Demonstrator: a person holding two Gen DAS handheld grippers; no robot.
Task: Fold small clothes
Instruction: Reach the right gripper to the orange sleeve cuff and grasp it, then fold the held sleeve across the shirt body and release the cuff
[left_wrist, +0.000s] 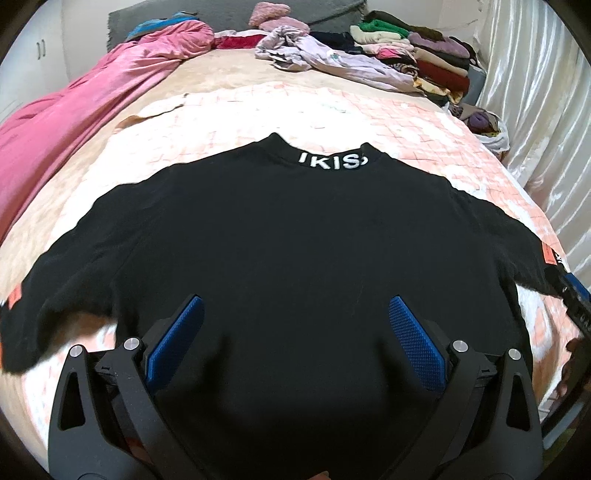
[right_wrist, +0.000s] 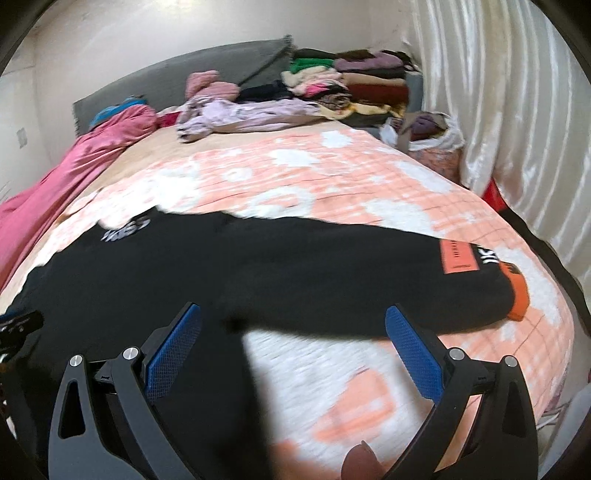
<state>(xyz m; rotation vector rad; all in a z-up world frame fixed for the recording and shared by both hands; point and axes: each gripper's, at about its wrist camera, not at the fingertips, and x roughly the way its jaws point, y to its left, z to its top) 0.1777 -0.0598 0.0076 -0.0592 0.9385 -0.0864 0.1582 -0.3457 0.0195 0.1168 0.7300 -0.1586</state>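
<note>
Left wrist view: bed (left_wrist: 369, 110) under peach checked cover, black sweater (left_wrist: 280, 229) spread flat across it, collar away from camera. Left gripper (left_wrist: 295, 332) above hem, jaws spread, empty. Right gripper (right_wrist: 293, 345) near sleeve (right_wrist: 406, 280), jaws likewise spread.

A: Left wrist cam sat low at the foot of the bed (left_wrist: 424, 122), facing the headboard, close over the black sweater (left_wrist: 288, 229), centred on its body.

B: Right cam?

A: Same heading, offset right, looking down over the sweater's sleeve (right_wrist: 369, 266). Both views shared the collar lettering, folded clothes pile (right_wrist: 354, 88) and curtain (right_wrist: 498, 92).
</note>
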